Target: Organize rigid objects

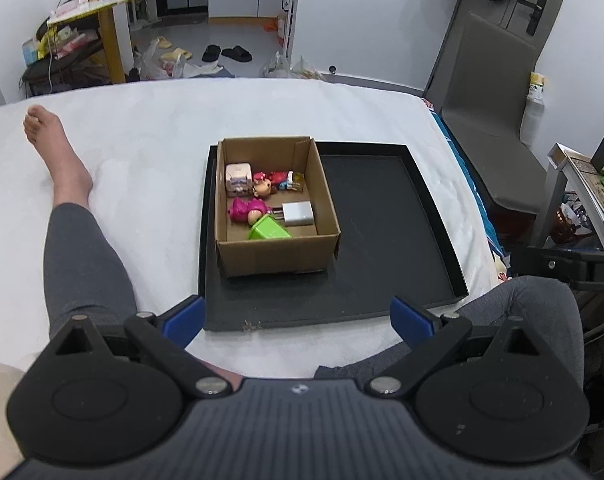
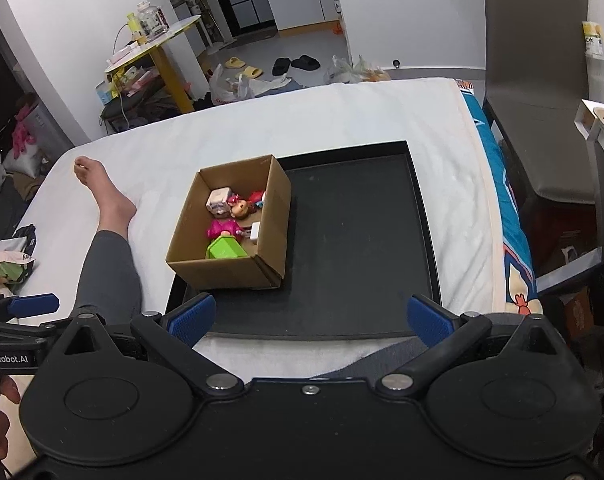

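A cardboard box (image 1: 276,252) stands in the left part of a black tray (image 1: 385,216) on the bed (image 1: 150,140). Inside lie a green block (image 1: 269,233), white charger (image 1: 298,214), pink figure (image 1: 248,210) and other small toys. Left tongs (image 1: 298,318) and right tongs (image 2: 309,318) both gape wide, empty, near the tray's front edge.

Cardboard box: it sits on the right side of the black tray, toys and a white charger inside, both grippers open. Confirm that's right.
Not quite. The cardboard box sits on the left side of the black tray, not the right; the left wrist view shows the tray's right side bare. The rest holds: toys and the white charger lie inside, and the left gripper and right gripper are both open.
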